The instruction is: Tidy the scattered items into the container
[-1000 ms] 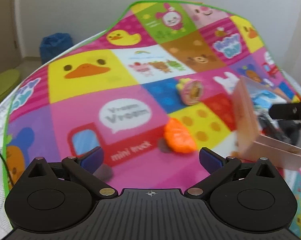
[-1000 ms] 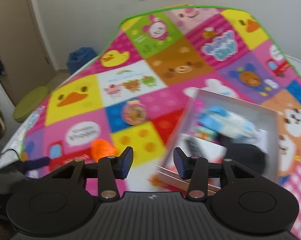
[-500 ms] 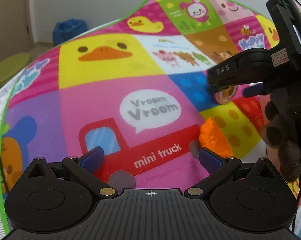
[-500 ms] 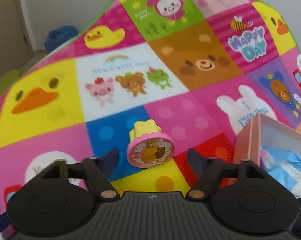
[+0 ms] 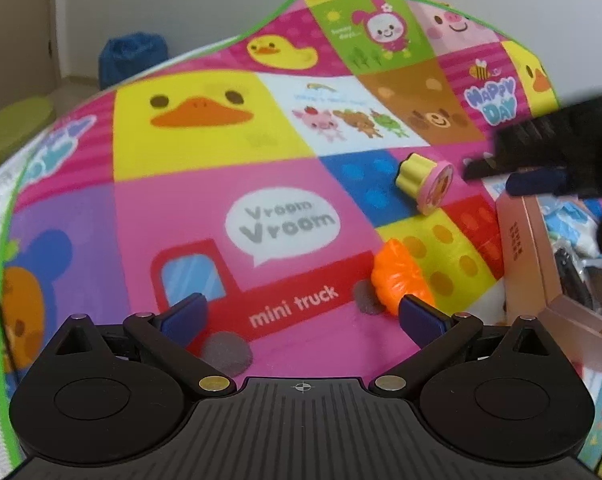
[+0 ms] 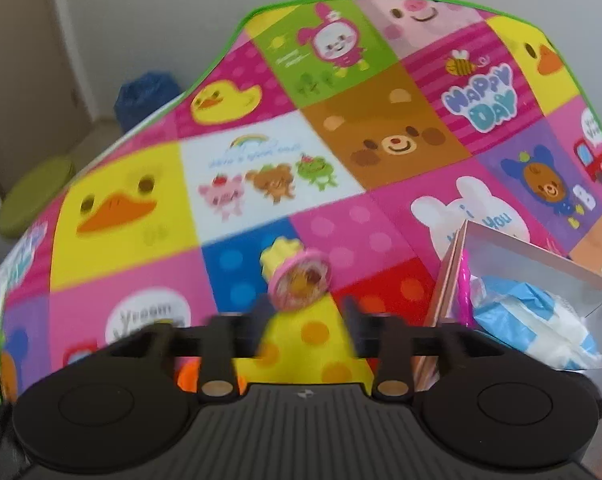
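Note:
A pink and yellow round stamp toy (image 6: pixel 301 284) lies on its side on the play mat, just ahead of my right gripper (image 6: pixel 305 312). Its jaws are opening and blurred, and nothing is pressed between them. From the left wrist camera, the right gripper (image 5: pixel 497 176) reaches in from the right, close beside the stamp toy (image 5: pixel 425 184). An orange ribbed toy (image 5: pixel 397 284) lies by the right fingertip of my left gripper (image 5: pixel 301 316), which is open and empty. The pink box (image 5: pixel 521 240) stands at the right.
The pink box (image 6: pixel 449 280) holds a blue and white packet (image 6: pixel 529 320) and dark items. Two grey discs (image 5: pixel 225 352) lie on the colourful mat (image 5: pixel 205 216). A blue bag (image 5: pixel 133 56) and a green cushion (image 5: pixel 17 128) sit beyond the mat's left edge.
My right gripper swung left from over the box to the stamp toy and came closer to it. Its jaws stand wider than a second ago. The left gripper stayed nearly still.

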### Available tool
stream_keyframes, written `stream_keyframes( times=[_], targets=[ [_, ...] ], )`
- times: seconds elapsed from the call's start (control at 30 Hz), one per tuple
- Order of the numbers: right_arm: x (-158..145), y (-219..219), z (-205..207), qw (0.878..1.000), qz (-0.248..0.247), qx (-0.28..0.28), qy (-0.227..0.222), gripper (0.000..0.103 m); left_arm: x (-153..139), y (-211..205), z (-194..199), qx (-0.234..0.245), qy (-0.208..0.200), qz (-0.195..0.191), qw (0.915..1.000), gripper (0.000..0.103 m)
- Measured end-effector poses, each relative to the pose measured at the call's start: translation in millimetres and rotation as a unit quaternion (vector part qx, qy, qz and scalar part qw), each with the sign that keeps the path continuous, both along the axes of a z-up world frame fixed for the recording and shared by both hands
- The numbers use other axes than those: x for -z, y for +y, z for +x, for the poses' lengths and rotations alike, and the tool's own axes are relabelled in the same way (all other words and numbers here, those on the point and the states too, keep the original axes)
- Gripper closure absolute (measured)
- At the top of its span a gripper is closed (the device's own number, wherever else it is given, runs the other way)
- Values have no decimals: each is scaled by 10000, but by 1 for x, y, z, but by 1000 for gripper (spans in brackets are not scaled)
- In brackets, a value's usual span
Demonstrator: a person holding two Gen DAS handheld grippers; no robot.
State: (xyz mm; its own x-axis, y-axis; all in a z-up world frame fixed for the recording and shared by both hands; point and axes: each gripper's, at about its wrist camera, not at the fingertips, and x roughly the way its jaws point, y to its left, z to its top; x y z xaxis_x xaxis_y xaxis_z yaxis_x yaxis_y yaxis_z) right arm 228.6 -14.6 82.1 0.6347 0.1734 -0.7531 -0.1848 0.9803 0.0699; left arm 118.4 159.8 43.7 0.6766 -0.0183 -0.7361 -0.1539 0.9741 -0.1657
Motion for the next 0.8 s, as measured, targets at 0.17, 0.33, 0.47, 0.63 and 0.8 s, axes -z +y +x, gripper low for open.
stream_keyframes(
  times=[0.17, 0.33, 0.47, 0.63, 0.8],
  targets=[
    [25, 6, 42, 9973, 468, 496, 274, 32, 9, 0, 7, 110, -14, -146, 9998, 0],
    [58, 20, 67, 9961, 265, 546, 645, 46, 19, -7, 16, 277, -17, -83, 9996, 0],
    [47, 30, 48, 9996, -19, 135, 235, 46, 19, -4, 17, 260, -47, -159, 9995, 0],
    [5, 10, -18, 9993, 114, -332, 130, 46, 16, -3, 14, 285, -29, -120, 9995, 0],
    [-22, -22, -115, 9930, -609, -927, 396, 46, 15, -1, 12, 181, 34, -94, 9998, 0]
  ],
)
